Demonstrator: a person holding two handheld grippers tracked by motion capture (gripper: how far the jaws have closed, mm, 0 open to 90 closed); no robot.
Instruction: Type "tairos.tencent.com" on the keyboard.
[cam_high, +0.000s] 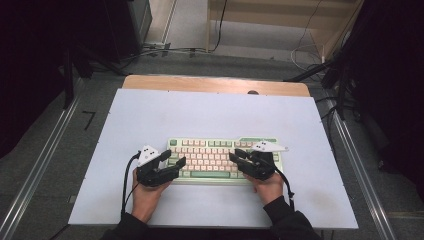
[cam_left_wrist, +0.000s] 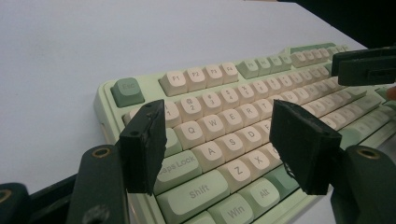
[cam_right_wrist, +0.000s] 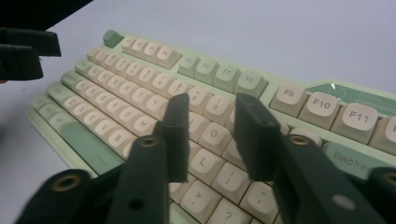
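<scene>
Fingers (cam_right_wrist: 254, 135) of both grippers are hovering parted and empty over the mechanical keyboard (cam_high: 225, 158), risking stray keypresses beneath them.
</scene>
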